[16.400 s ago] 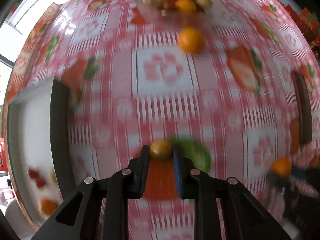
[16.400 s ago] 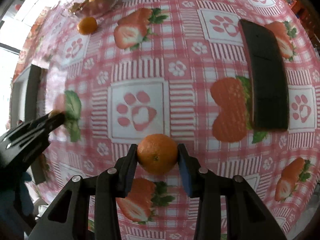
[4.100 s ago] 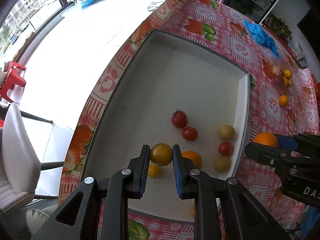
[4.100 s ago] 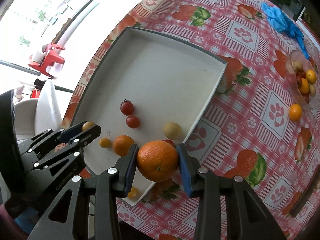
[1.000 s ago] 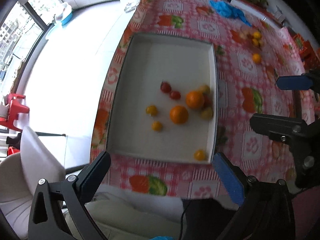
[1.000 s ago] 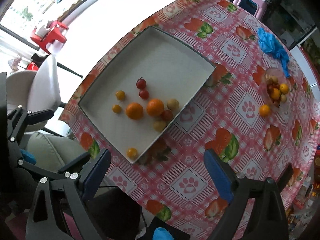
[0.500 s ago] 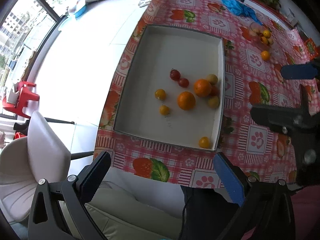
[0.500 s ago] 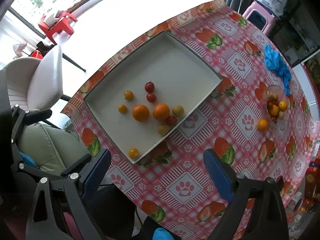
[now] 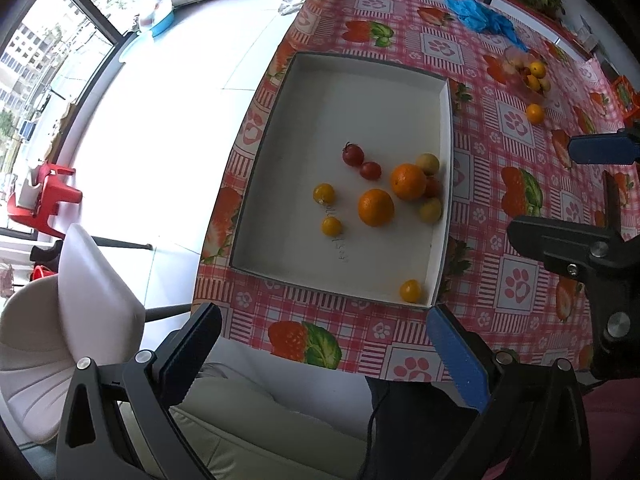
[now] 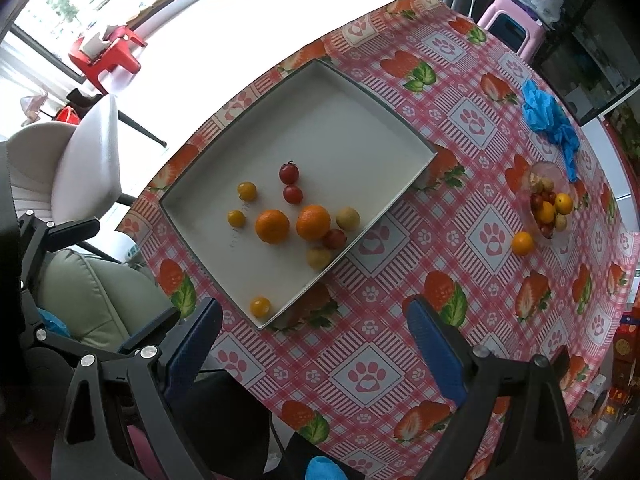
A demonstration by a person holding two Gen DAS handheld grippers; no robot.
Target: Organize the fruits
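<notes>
Black-framed left gripper [image 9: 322, 350] and right gripper [image 10: 314, 336] were spread wide, holding nothing. Oranges [image 9: 375, 207] and tomatoes [image 9: 353, 154] lay in the white tray [image 9: 446, 128], at 12 o'clock. Tray-floor writing was illegible.

Tray [image 9: 360, 92]: matt white card-like inside, dark outer wall. Cloth [image 10: 472, 208] on the tabletop: smooth, slightly glossy printed sheet. Oranges [image 10: 272, 226]: dimpled, shiny peel. Bowl [image 10: 538, 172]: clear, glassy. Gripper [image 9: 324, 356] fingers [image 9: 458, 354]: matt black plastic, ribbed blue pad.
</notes>
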